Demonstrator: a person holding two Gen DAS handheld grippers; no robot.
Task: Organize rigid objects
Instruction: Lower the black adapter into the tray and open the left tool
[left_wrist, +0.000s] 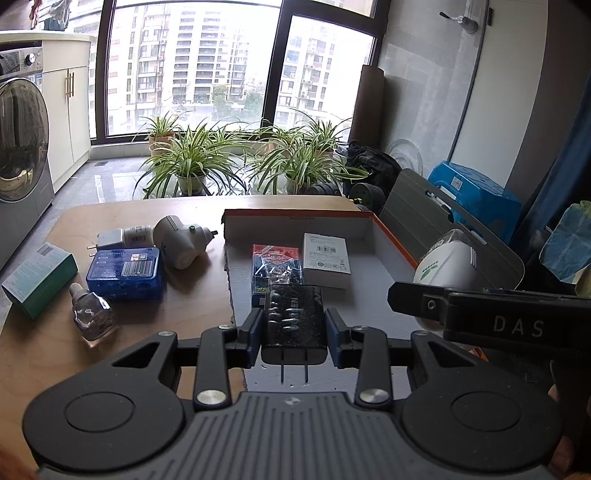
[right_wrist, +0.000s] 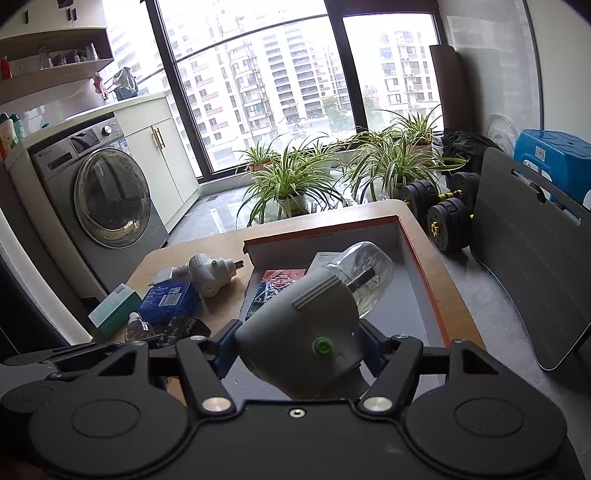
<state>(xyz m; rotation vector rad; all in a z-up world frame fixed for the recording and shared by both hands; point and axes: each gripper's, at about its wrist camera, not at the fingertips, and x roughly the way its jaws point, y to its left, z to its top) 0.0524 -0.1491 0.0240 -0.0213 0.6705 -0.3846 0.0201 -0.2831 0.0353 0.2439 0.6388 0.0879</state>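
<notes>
My left gripper (left_wrist: 294, 334) is shut on a black plug charger (left_wrist: 294, 321), prongs toward the camera, held over the near part of the orange-rimmed white box (left_wrist: 391, 232). The box holds a red-and-blue card pack (left_wrist: 275, 264) and a small white carton (left_wrist: 327, 260). My right gripper (right_wrist: 299, 345) is shut on a white plug-in vaporizer with a clear bottle (right_wrist: 317, 325), held above the box (right_wrist: 419, 254). It also shows in the left wrist view (left_wrist: 447, 264).
On the wooden table (left_wrist: 192, 295) left of the box lie a second white vaporizer (left_wrist: 181, 240), a white adapter (left_wrist: 123, 238), a blue case (left_wrist: 125, 273), a teal carton (left_wrist: 38, 278) and a clear bottle (left_wrist: 90, 315). A grey board (right_wrist: 524, 258) leans at the right.
</notes>
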